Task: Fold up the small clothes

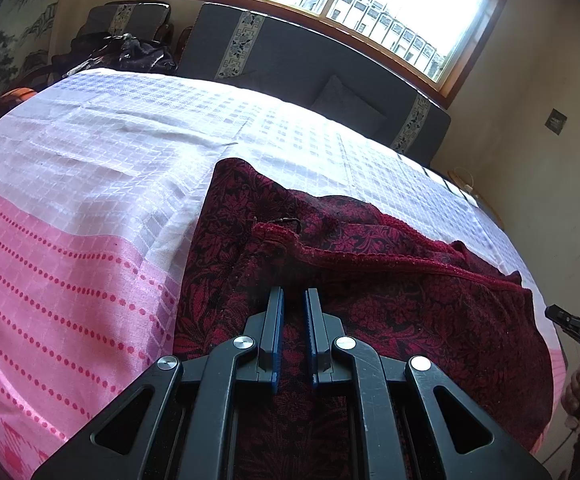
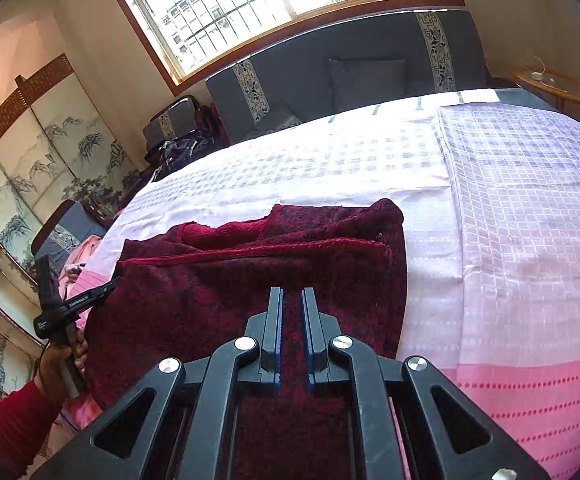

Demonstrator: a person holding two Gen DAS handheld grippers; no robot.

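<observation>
Both claws shut above dark-red garment (image 1: pixel 390 320)

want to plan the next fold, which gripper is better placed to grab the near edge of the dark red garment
Roughly even: both the left gripper and right gripper hover shut over the garment, holding nothing.

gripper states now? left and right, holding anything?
Left gripper: shut, nothing between the fingers; it sits over the dark red garment.
Right gripper: shut, nothing held, also above the garment.

Bedspread (image 2: pixel 530 220) right of garment (image 2: pixel 250 280) open (flat); sofa (image 2: pixel 370 64) blocks behind.
</observation>
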